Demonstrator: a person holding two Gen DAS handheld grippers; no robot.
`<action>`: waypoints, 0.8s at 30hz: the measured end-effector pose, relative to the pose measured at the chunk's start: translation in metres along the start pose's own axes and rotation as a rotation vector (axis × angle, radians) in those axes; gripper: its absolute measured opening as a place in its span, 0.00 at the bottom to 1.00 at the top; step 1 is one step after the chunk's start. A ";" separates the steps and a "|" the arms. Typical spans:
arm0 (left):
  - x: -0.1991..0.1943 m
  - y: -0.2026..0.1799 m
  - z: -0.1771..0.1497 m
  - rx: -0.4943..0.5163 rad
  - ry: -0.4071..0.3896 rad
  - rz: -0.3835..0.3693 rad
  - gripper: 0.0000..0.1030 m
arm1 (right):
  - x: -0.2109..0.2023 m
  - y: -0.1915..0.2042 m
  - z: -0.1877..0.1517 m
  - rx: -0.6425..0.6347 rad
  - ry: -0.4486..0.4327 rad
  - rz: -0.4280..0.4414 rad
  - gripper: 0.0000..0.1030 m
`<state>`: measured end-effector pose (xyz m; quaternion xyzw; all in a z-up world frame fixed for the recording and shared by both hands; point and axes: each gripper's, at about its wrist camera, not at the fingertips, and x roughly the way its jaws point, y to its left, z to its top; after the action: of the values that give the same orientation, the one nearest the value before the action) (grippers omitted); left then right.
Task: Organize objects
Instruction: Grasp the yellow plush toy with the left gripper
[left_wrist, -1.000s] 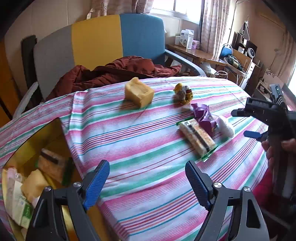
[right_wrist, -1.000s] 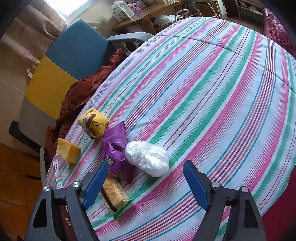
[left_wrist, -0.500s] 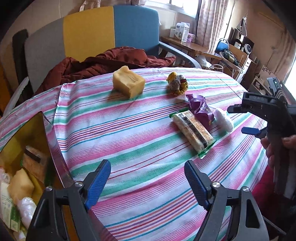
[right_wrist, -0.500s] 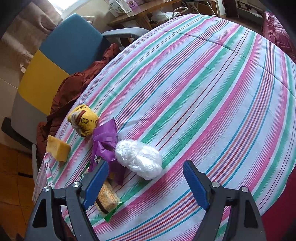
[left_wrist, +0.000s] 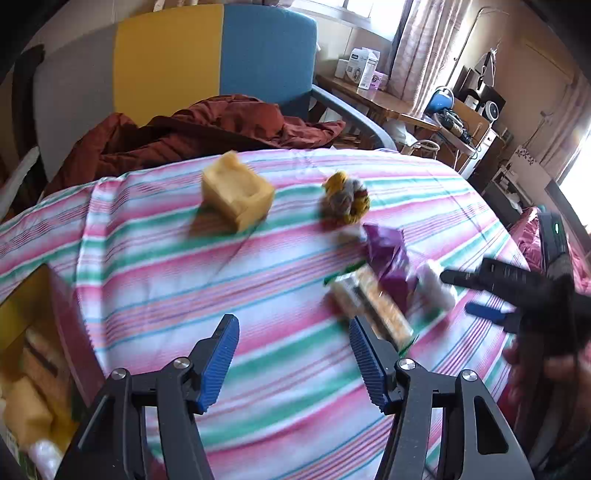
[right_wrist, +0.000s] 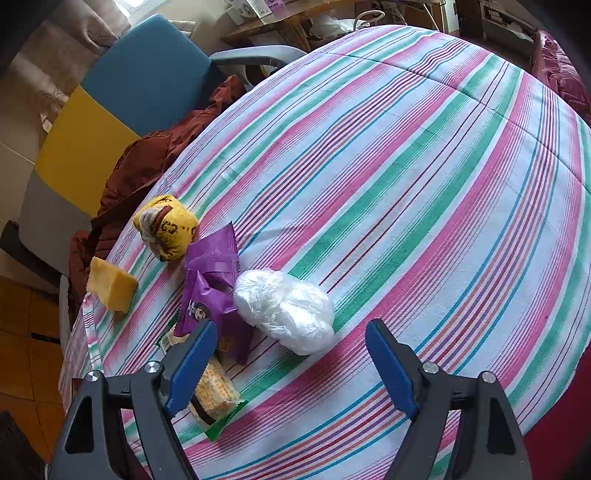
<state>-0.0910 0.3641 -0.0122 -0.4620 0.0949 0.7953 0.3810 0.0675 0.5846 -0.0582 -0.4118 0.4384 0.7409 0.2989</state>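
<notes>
Rust-brown jacket (left_wrist: 221, 125) draped on chair (left_wrist: 266, 55)

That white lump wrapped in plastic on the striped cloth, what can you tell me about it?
The white bundle looks like something soft wrapped in thin, crinkled, see-through plastic, rounded and lumpy. It lies on its side on the striped tablecloth, its left end right against the purple packet, perhaps touching it. The right hand-held gripper hangs just in front of it with jaws wide apart, not touching. In the left wrist view it shows small and blurred.
</notes>
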 end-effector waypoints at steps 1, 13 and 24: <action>0.003 -0.002 0.005 -0.004 0.002 -0.006 0.60 | 0.000 0.000 0.000 0.002 0.005 0.006 0.82; 0.051 -0.024 0.075 -0.011 0.002 -0.039 0.69 | -0.007 -0.032 0.005 0.193 0.000 0.145 0.82; 0.109 -0.039 0.123 -0.067 0.015 -0.063 0.80 | -0.008 -0.014 0.002 0.112 -0.011 0.154 0.82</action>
<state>-0.1758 0.5092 -0.0239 -0.4832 0.0566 0.7821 0.3895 0.0824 0.5923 -0.0560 -0.3553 0.5080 0.7382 0.2660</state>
